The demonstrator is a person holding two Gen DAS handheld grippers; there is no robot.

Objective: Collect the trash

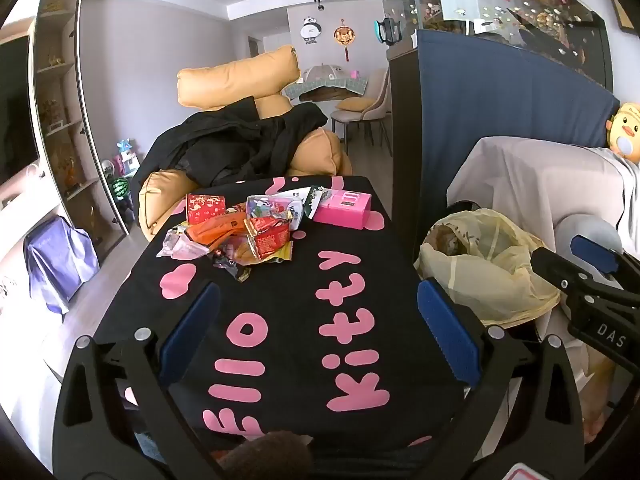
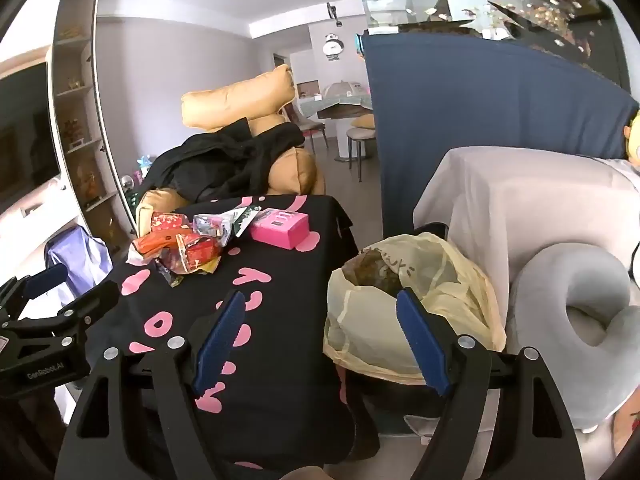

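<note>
Left wrist view:
Left claw (image 1: 318,334): jaws spread wide, holding nothing, hovering over the near half of the counter (image 1: 400,240).
Trash pile (image 1: 240,236): crumpled wrappers heaped at the counter's far end, just beside a pink box (image 1: 346,208).
Risk: the wrappers overlap, so 1 pinch could drag neighbours off the far or left edge onto the floor.
Risk: the black cloth is loose; a low claw could snag it and pull the pile along.

Right wrist view:
Right claw (image 2: 316,344): also wide open and empty, straddling the counter edge and the yellow bag (image 2: 460,312).
Yellow bag: beside the counter, mouth slumped and partly folded.
Risk: light wrappers dropped from above may miss the narrow opening or land on the grey pillow (image 2: 592,312).
Risk: both claws sit close together and could collide.
</note>
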